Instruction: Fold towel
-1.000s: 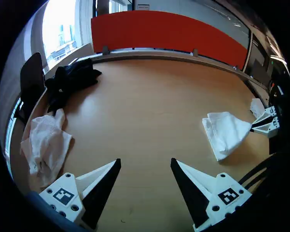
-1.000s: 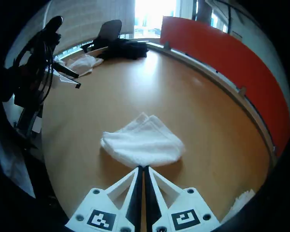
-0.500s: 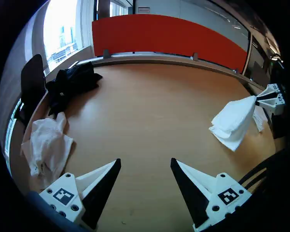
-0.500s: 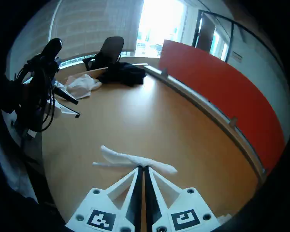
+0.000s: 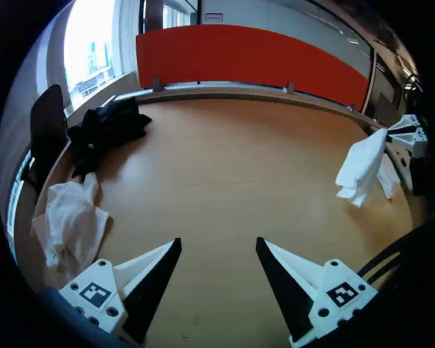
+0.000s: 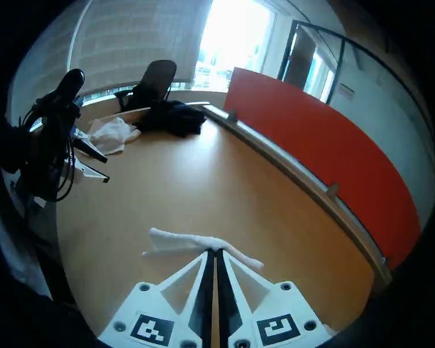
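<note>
A folded white towel (image 5: 361,167) hangs in the air at the right of the left gripper view, pinched by my right gripper (image 5: 391,134). In the right gripper view the same towel (image 6: 201,243) shows edge-on just past my right gripper (image 6: 213,254), whose fingers are shut on it. My left gripper (image 5: 217,246) stands open low over the wooden table (image 5: 229,168) with nothing between its fingers. It appears small at the left of the right gripper view as the left gripper (image 6: 98,167). A second folded white towel (image 5: 388,177) lies on the table behind the hanging one.
A crumpled white cloth (image 5: 69,219) lies at the table's left edge, with a black garment (image 5: 104,126) beyond it. A black chair (image 5: 46,124) stands at the far left. A red partition (image 5: 246,61) runs along the table's far edge.
My right gripper has lifted the folded towel off the table and carried it up and to the right. The towel now hangs from it. My left gripper has stayed where it was.
</note>
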`<state>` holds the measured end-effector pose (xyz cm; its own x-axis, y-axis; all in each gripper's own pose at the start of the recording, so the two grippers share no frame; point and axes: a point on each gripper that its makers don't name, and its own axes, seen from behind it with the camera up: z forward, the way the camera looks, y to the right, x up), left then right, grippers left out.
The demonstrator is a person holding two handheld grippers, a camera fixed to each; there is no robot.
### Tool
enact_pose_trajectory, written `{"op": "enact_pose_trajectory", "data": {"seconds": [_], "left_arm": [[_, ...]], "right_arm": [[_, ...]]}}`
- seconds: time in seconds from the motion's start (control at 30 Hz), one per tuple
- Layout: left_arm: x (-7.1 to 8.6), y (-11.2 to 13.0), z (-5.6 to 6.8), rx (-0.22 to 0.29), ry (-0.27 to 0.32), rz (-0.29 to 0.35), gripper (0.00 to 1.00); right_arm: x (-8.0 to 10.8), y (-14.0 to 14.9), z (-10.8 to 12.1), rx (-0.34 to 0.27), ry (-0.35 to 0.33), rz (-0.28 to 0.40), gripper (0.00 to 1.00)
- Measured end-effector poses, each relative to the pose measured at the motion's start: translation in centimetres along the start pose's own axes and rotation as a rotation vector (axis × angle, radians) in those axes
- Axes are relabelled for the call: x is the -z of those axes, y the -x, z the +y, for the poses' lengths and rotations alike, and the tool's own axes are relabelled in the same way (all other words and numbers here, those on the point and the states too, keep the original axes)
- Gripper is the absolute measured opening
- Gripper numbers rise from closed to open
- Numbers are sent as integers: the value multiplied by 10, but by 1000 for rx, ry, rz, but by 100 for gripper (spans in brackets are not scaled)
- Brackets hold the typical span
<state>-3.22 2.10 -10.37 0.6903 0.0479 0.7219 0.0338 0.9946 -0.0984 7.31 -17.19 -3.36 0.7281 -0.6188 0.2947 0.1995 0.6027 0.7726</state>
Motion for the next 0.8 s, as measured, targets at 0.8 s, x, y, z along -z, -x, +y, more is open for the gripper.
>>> {"op": "enact_pose_trajectory", "data": {"seconds": [0.8], "left_arm": [[-9,-10,8,-26,12,2,95]], "right_arm": [[31,20,72,-46,105,-24,4]]}}
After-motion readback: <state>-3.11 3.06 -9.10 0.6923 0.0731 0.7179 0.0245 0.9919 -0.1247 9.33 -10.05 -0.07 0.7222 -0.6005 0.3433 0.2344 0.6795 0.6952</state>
